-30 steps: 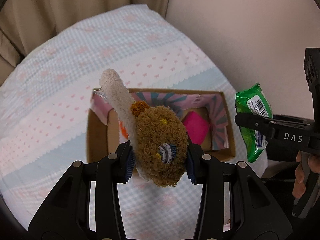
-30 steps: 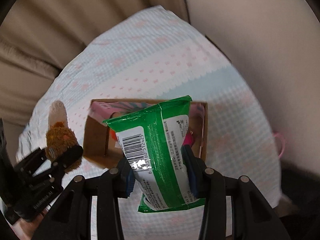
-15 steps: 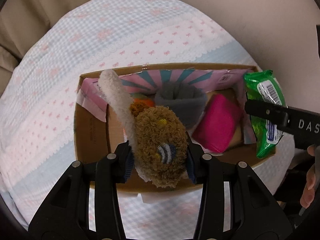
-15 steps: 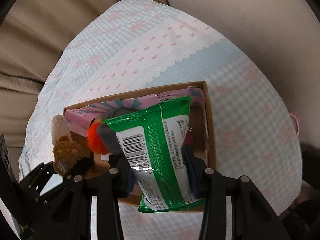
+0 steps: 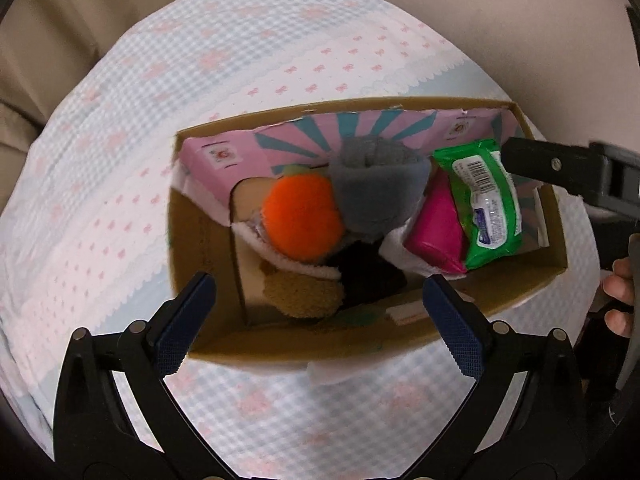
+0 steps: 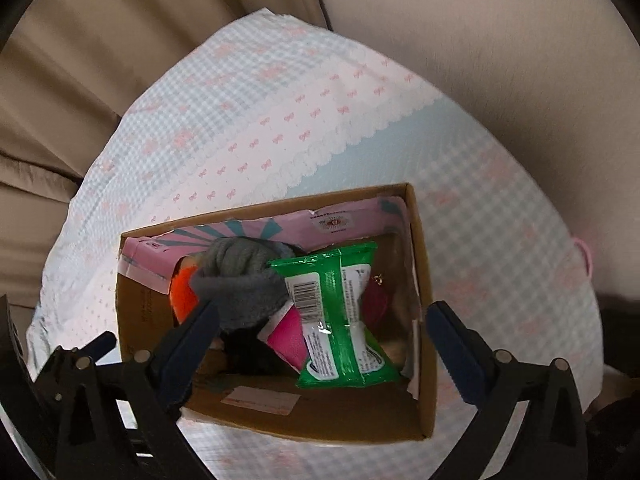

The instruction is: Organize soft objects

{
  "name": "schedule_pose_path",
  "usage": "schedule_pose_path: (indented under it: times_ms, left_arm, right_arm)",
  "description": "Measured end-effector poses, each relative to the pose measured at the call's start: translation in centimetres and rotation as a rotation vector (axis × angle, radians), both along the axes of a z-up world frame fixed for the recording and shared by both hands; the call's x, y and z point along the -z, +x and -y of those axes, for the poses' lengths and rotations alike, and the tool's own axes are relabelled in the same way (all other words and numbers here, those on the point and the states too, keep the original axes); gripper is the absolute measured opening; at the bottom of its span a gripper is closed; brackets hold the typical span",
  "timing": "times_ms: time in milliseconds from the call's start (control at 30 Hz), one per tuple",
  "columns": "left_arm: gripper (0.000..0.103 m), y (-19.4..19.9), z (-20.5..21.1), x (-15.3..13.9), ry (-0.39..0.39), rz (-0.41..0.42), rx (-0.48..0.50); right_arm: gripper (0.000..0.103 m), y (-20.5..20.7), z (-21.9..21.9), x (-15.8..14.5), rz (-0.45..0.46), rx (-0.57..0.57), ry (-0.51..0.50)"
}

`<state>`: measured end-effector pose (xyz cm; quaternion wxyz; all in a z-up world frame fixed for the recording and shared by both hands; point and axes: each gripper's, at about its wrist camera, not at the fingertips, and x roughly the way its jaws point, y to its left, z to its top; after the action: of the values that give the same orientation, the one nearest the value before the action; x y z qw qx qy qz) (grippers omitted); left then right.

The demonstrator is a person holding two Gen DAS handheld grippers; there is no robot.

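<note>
Above the cardboard box (image 5: 400,344), my left gripper (image 5: 316,320) and right gripper (image 6: 320,344) are springing their jaws wide with nothing between the pads, so the brown plush toy (image 5: 304,292) drops at six o'clock and the green packet (image 6: 340,316) at three, among the other soft things.

Beneath my grippers a round table (image 5: 120,184) under a pale blue gingham cloth (image 6: 500,216) with pink bows and white scalloped bands, one open cardboard box (image 5: 208,248) sitting directly on it, my side of the cloth otherwise bare
</note>
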<state>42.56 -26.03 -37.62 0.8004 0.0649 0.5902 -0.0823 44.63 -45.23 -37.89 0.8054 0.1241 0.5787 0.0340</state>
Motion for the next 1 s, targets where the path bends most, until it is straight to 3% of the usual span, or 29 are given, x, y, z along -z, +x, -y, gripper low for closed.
schedule_pose_path:
  times_ms: [267, 500, 833, 1000]
  left_arm:
    - [0.103, -2.1, -2.9, -4.2, -0.057, 0.062, -0.019]
    - [0.103, -6.1, -6.5, -11.3, -0.073, 0.168, -0.025]
    - [0.103, -14.6, -12.9, -26.5, -0.157, 0.485, -0.108]
    - [0.103, -19.8, -15.1, -32.1, -0.168, 0.649, -0.12]
  right_arm:
    - [0.103, -2.8, -1.0, -4.1, 0.086, 0.027, -0.037]
    - [0.103, -8.0, -3.2, -11.3, 0.215, 0.053, -0.101]
    - [0.103, -18.5, -9.9, -25.1, 0.513, 0.016, -0.225]
    - [0.103, -23.6, -12.3, -30.1, 0.659, 0.011, -0.287]
